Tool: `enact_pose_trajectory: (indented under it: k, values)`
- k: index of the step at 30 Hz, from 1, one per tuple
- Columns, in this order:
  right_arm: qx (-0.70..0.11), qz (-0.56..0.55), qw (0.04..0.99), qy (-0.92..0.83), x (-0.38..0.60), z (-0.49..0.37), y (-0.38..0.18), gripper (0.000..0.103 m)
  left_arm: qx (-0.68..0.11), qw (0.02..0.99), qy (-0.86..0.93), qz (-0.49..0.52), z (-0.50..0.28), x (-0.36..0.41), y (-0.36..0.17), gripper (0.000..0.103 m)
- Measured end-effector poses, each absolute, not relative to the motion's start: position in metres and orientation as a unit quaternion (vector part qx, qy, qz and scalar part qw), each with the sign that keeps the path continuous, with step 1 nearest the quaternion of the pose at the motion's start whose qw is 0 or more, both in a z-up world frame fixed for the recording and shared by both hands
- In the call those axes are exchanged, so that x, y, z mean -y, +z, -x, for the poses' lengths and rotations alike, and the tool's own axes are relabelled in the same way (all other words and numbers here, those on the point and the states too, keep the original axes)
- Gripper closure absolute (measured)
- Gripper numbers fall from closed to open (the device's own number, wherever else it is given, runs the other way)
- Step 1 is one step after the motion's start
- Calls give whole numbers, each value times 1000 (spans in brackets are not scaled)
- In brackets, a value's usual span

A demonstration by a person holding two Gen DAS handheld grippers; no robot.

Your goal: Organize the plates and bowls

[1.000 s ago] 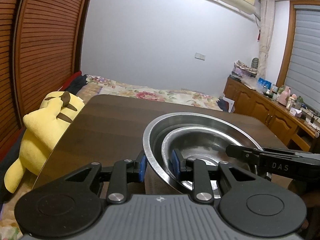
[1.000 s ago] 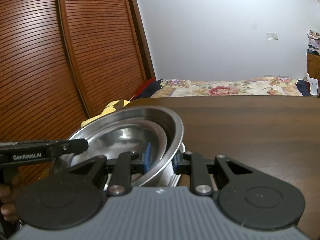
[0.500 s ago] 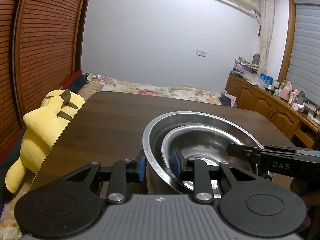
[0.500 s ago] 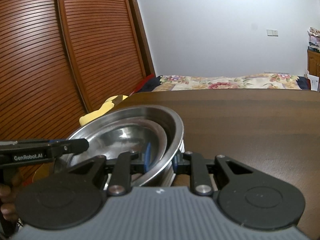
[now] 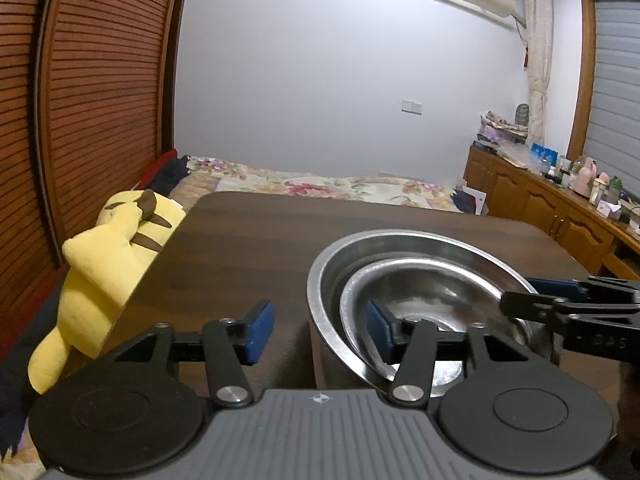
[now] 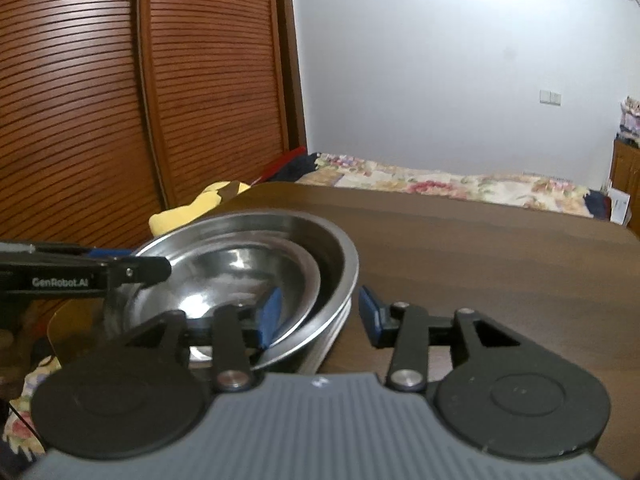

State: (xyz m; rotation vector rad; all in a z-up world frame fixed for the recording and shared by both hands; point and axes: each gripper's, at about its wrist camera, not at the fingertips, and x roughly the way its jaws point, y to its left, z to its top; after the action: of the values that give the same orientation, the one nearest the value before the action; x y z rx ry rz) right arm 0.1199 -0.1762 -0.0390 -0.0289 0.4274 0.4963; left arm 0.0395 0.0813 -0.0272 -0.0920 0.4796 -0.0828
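Observation:
A large steel bowl (image 5: pixel 400 242) holds a smaller steel bowl (image 5: pixel 424 292) on the dark wooden table (image 5: pixel 256 248). My left gripper (image 5: pixel 318 330) is open, its jaws standing apart on either side of the bowls' left rim. My right gripper (image 6: pixel 318 314) is open too, straddling the right rim of the large bowl (image 6: pixel 340 256), with the smaller bowl (image 6: pixel 232 276) inside. Each gripper shows in the other's view, at the opposite rim. A pale rim of something shows under the bowls in the right wrist view.
A yellow plush toy (image 5: pixel 108 264) lies off the table's left edge. A bed with a floral cover (image 5: pixel 328 186) is beyond the table. Slatted wooden doors (image 6: pixel 120 100) stand on the left, a wooden cabinet with clutter (image 5: pixel 560 208) on the right.
Both grippers were shut on the nested bowls' rims and have opened. The bowls sit lower against the table.

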Motion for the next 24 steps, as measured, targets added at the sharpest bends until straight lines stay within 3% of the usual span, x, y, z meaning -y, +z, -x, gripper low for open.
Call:
enact_pose_trajectory:
  k: [2,11,13,15,19,24]
  values:
    - [-208,8,949,237,183,-117,-35,58,-234,971,-40,41,-38,-81,-23,37]
    - [-180,-13,964,194,207,-103,-14,50,-211,976,-47,18,-34,-68,-1,8]
    - [-163,-12,969,185,210,-96,-9,42,-208,977,-46,15,-33,-64,2,2]
    - [-146,-11,973,178,212,-90,-4,37,-205,977,-48,11,-31,-58,6,0]
    - [-122,-6,979,162,217,-81,4,16,-202,978,-46,-3,-29,-47,11,0]
    - [-108,-15,982,151,225,-74,8,4,-195,980,-33,-20,-25,-32,18,0]
